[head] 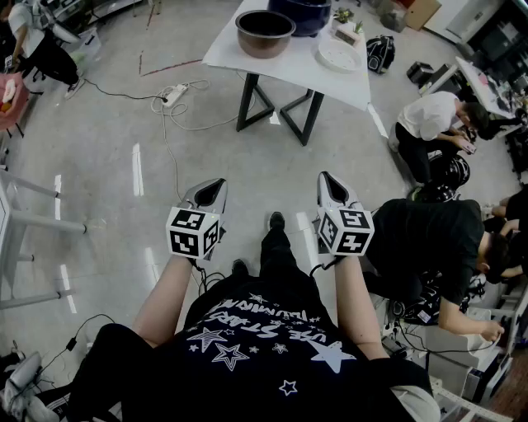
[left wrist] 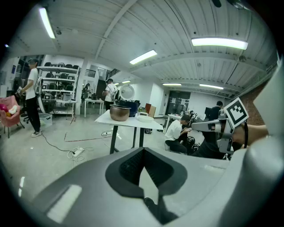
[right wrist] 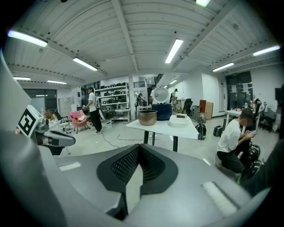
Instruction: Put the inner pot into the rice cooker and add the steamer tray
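A white table (head: 289,70) stands far ahead of me. On it sit the bronze inner pot (head: 265,31), the dark blue rice cooker (head: 305,12) behind it, and the white steamer tray (head: 338,55) to the right. The left gripper view also shows the inner pot (left wrist: 120,112) and the steamer tray (left wrist: 144,118); the right gripper view shows the inner pot (right wrist: 147,117), the rice cooker (right wrist: 161,111) and the steamer tray (right wrist: 179,120). My left gripper (head: 210,191) and right gripper (head: 330,188) are held side by side over the floor, well short of the table. Both are shut and hold nothing.
A power strip (head: 173,95) with loose cables lies on the floor left of the table. Seated people (head: 429,124) crowd the right side, with a dark bag (head: 379,53) by the table. A pink chair (head: 10,95) and a standing person (right wrist: 94,111) are far left.
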Demonstrator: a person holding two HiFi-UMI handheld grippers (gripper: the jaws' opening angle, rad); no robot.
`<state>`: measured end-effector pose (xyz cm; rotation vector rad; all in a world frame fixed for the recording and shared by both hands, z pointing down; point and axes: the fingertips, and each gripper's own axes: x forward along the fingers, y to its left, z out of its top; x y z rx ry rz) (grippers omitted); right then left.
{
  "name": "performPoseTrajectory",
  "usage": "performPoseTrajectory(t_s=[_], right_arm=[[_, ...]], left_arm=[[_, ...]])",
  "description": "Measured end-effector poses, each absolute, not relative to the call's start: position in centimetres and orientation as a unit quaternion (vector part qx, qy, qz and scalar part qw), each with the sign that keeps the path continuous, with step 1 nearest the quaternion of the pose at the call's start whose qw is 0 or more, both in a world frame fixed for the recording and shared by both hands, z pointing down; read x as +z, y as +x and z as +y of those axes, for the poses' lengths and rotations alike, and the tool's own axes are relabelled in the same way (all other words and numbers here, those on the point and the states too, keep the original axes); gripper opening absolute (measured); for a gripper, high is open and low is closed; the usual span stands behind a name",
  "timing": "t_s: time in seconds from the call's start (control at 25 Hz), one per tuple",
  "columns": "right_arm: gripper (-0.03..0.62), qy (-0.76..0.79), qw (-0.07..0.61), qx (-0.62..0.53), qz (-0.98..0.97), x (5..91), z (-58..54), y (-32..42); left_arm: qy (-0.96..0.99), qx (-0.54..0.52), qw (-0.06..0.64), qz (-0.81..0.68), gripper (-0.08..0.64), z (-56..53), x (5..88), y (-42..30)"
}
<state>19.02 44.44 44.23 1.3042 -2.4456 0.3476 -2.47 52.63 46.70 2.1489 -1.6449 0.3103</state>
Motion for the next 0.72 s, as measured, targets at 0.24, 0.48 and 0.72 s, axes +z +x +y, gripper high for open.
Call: performPoseTrajectory(t_s=[0.24, 0.48, 0.72], right_arm=[[0.028, 0.45, 0.164, 0.134, -0.868, 44.6, 43.4, 17.4], [0.028, 0.443, 0.154, 0.139, -0.872, 44.0, 41.2, 16.0], [0.028, 0.437, 0.15, 0.147, -0.874, 44.2, 41.5, 14.7]], left_arm=[[0.772, 0.104, 0.194, -0.596, 0.002, 51.9, 46.0, -3.6], [0.768, 0.098, 0.184, -0.605, 0.0, 50.9, 45.0, -4.8], [0.757, 0.087, 0.2, -0.616, 0.002, 51.8, 46.1, -6.3]])
